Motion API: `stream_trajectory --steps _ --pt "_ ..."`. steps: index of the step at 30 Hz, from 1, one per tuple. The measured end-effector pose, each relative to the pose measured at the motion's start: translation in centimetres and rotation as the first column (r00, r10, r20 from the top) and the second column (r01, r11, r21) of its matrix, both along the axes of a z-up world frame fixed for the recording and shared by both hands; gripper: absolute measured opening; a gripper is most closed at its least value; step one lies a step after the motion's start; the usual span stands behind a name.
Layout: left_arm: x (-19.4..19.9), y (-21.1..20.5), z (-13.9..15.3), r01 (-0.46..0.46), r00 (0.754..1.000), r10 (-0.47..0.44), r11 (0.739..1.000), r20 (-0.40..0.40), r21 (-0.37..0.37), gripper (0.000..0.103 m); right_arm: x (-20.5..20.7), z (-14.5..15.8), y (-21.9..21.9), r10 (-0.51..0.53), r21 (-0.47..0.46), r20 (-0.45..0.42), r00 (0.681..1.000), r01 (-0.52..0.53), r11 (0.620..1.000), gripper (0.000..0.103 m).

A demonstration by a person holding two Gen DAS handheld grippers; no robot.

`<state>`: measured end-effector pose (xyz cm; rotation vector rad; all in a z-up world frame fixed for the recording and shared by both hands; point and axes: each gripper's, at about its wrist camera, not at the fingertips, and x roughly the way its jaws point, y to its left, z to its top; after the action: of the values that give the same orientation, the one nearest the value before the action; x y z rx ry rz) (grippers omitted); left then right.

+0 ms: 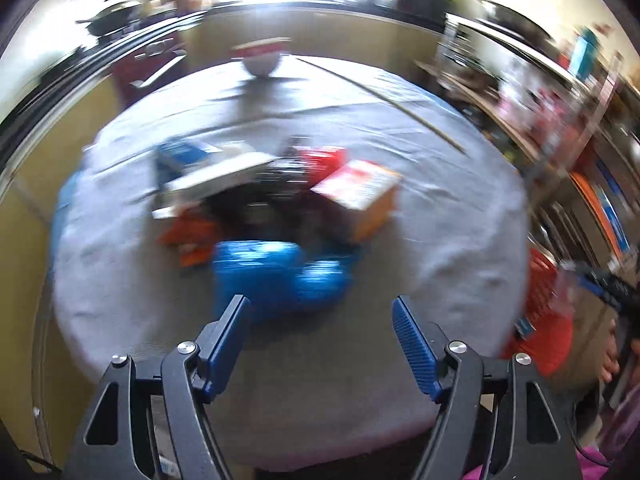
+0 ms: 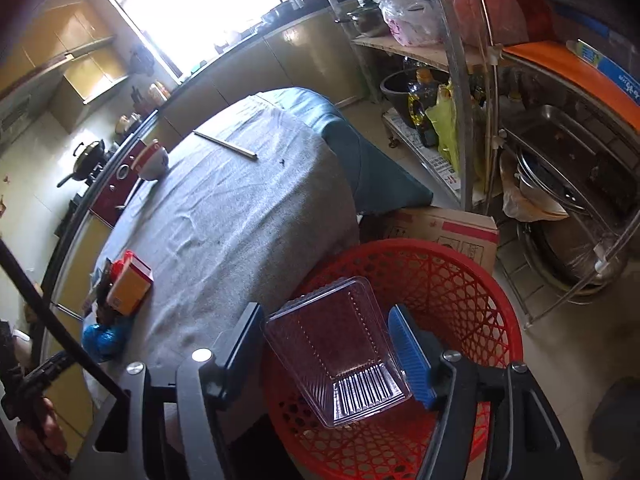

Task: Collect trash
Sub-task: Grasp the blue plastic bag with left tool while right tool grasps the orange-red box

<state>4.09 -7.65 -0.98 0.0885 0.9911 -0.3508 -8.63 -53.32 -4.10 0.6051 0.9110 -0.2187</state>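
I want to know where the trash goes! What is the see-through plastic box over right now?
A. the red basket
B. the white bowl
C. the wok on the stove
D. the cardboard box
A: in the right wrist view the clear plastic box sits between the right gripper jaws, directly above the red basket beside the table.

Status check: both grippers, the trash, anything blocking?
Left gripper open, over blurred trash pile. Right gripper around clear plastic tray above red basket; grip unclear. Nothing blocking.
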Motion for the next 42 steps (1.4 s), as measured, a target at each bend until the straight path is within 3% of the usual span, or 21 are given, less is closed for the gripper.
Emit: stream_trajectory --steps 5,10,13,16,21,24,27,31,34,37,42 --pt "1.3 3.9 -0.1 -0.081 0.997 0.081 0.997 0.011 -0.01 0.077 0.7 0.3 1.2 0.029 -0.01 -0.004 1.0 -0.03 1.0 0.068" --pt "1.8 4.8 -0.8 -0.082 0.997 0.082 0.996 -0.011 -0.035 0.077 1.8 0.9 2.6 0.068 -0.075 -0.038 0.997 -0.071 0.995 0.068" --pt "2.2 4.5 -1.3 -0.071 0.997 0.069 0.996 -0.033 -0.05 0.077 1.0 0.2 1.8 0.031 -0.108 -0.081 0.996 -0.039 0.993 0.068" --pt "2.5 4.1 -1.3 -0.058 0.998 0.057 0.997 -0.036 -0.048 0.077 0.0 -0.2 0.9 -0.001 -0.081 -0.082 0.997 -0.006 0.997 0.068" --pt "3.8 3.3 -2.0 -0.046 0.997 0.041 0.996 -0.067 -0.076 0.077 0.2 1.5 1.5 0.02 -0.065 -0.007 1.0 -0.02 0.998 0.069" --pt "4.6 2.8 -2.8 -0.048 0.994 0.036 0.992 -0.108 -0.118 0.077 2.4 2.9 4.0 0.111 -0.044 0.078 0.991 -0.108 0.993 0.071" --pt "5.0 2.7 -3.5 -0.071 0.989 0.05 0.986 -0.14 -0.153 0.077 6.1 3.6 7.6 0.234 -0.011 0.143 0.962 -0.235 0.972 0.072" --pt "5.0 2.5 -3.6 -0.076 0.99 0.056 0.986 -0.131 -0.148 0.077 11.6 3.2 12.1 0.332 0.107 0.189 0.924 -0.355 0.929 0.073" --pt "5.1 2.6 -3.6 -0.073 0.991 0.055 0.985 -0.121 -0.153 0.074 15.2 2.0 15.0 0.362 0.207 0.172 0.916 -0.393 0.896 0.073" --pt "5.2 2.6 -3.7 -0.062 0.992 0.043 0.986 -0.118 -0.157 0.057 18.4 -0.3 17.2 0.355 0.363 0.129 0.926 -0.377 0.852 0.073" --pt "5.1 2.8 -3.9 -0.042 0.994 0.024 0.984 -0.108 -0.172 0.052 20.8 -3.7 19.7 0.307 0.546 0.056 0.95 -0.286 0.787 0.073"
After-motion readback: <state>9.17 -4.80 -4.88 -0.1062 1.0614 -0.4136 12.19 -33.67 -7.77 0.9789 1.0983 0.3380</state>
